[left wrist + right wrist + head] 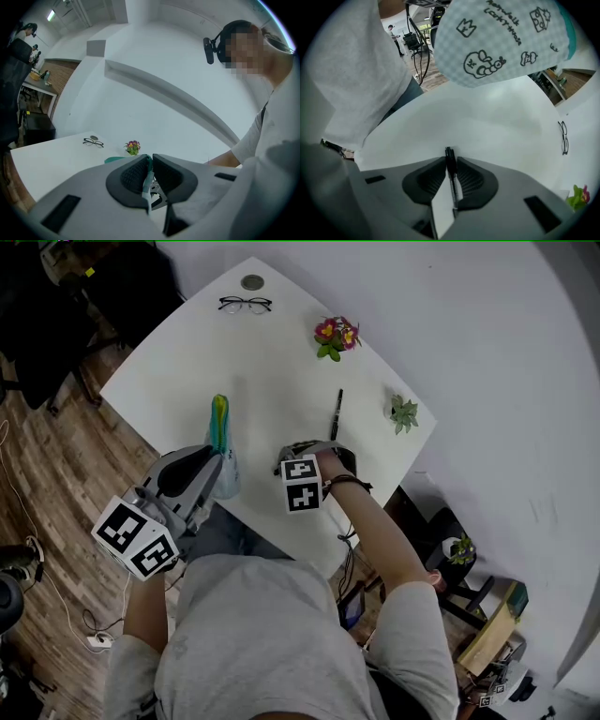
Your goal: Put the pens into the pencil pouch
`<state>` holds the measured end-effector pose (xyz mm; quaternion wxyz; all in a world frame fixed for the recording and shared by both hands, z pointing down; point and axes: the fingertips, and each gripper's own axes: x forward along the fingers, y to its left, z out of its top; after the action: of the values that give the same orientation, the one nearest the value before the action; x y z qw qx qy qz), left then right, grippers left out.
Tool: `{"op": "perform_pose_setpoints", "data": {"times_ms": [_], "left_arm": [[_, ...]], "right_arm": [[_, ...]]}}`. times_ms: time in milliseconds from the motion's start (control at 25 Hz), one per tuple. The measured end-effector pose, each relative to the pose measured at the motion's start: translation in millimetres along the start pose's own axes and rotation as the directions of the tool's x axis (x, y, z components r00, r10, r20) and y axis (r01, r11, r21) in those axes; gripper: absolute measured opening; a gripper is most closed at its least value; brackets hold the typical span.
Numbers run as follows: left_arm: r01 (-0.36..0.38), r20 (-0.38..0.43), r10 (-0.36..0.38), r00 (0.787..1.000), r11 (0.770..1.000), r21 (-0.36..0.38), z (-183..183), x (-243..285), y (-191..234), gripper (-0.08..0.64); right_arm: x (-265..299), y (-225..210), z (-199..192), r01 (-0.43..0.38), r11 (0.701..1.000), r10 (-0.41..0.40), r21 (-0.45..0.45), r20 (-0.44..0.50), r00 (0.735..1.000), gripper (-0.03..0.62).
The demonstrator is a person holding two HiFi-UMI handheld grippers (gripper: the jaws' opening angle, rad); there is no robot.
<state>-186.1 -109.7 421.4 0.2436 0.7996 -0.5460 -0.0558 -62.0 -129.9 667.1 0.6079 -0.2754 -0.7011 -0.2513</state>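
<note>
Over the white table [272,352], the left gripper [149,168] pinches the limp pencil pouch [221,426] by its edge. The right gripper [451,163] clamps a stiff, light, probably slippery pen [449,153] across its barrel

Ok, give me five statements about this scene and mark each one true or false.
1. The right gripper is shut on a black pen. True.
2. The left gripper is open and empty. False: it is shut on the edge of the pencil pouch.
3. A second pen lies on the table. True.
4. The glasses are inside the pouch. False: they lie on the table near its far corner.
5. There are no plants on the table. False: a flowering plant and a small green plant stand on it.
</note>
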Motion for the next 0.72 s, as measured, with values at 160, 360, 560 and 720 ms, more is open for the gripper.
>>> {"op": "perform_pose_setpoints", "data": {"times_ms": [160,360,560,720], "left_arm": [[0.006,-0.006,-0.006,1.000,1.000,0.005,0.6,2.6,-0.2,0.055],[0.031,-0.014,-0.031,0.999,0.999,0.018,5.1,9.4,-2.3,0.055],[0.075,-0.019,-0.074,0.997,0.997,0.031,10.1,22.2,-7.4,0.055],[0.125,-0.036,-0.123,0.992,0.991,0.046,15.0,37.8,-14.4,0.055]], "right_arm": [[-1.5,1.6,1.0,0.013,1.000,-0.014,0.022,0.030,0.999,0.071],[-15.3,-12.0,-2.6,0.136,0.972,-0.158,0.193,0.104,0.982,0.069],[-60.2,-48.4,-12.3,0.276,0.825,-0.406,0.493,0.177,0.896,0.069],[-106.4,-69.9,-23.9,0.304,0.654,-0.585,0.693,0.209,0.784,0.069]]}}
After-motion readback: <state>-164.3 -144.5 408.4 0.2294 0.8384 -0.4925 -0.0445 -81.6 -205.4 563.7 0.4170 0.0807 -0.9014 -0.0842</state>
